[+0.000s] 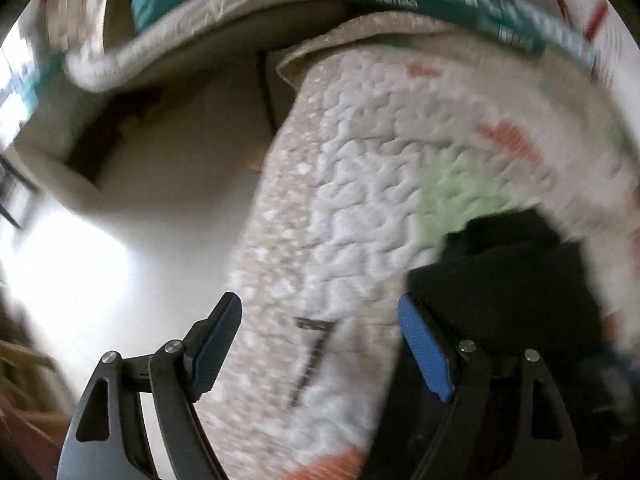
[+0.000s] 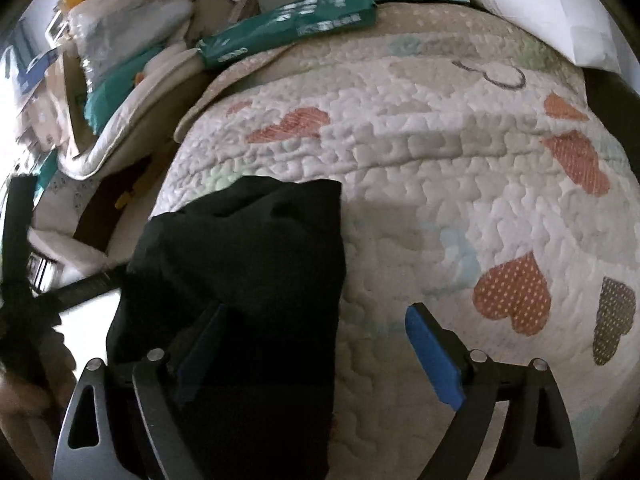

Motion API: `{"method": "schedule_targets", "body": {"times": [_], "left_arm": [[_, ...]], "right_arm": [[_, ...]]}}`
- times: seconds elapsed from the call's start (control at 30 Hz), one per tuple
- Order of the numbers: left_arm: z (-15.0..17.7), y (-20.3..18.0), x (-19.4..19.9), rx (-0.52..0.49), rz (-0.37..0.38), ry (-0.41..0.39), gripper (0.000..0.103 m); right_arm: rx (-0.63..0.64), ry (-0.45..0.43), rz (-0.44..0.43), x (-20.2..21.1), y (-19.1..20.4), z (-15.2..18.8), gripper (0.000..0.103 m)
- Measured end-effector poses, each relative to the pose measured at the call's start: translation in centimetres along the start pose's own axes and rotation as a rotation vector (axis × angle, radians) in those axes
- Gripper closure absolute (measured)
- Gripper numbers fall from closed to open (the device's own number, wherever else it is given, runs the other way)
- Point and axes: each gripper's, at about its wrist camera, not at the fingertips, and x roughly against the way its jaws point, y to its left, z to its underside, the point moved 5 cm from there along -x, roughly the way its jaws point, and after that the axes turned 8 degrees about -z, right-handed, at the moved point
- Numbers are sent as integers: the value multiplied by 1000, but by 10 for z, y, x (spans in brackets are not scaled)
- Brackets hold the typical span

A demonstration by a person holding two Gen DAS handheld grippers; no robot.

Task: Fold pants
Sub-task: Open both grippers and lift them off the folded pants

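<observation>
Dark pants [image 2: 240, 280] lie in a compact bundle near the left edge of a quilted bed cover [image 2: 440, 160] with heart patches. They look already folded at least once, so the work seems well along, though any last fold is hard to judge. The right gripper [image 2: 316, 356] hangs over the bundle, fingers spread apart and holding nothing. The left gripper [image 1: 320, 344] is likewise released, just beside the pants. The left view is blurred; the bundle's near end is cut off.
</observation>
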Motion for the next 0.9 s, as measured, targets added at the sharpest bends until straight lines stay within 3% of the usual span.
{"method": "schedule_targets", "body": {"times": [0.1,0.27,0.4,0.53,0.67,0.77,0.9], "left_arm": [[-3,7,-1,17,23,13,22],[-3,40,12,207,184,61,22],[16,59,45,271,267,15,22],[49,69,81,268,237,-56,22],[89,67,104,261,243,-62,22],[120,63,123,242,232,-95,22],[155,56,154,193,172,-202,22]], "right_arm": [[-27,-6,-8,7,-5,-1,5],[-30,-58,19,54,-13,7,5],[-56,-79,21,90,-19,33,5],[-68,-61,8,106,-14,67,5],[-58,-54,-8,110,-3,97,5],[35,-80,61,115,12,113,5],[175,-167,171,135,28,125,5]]}}
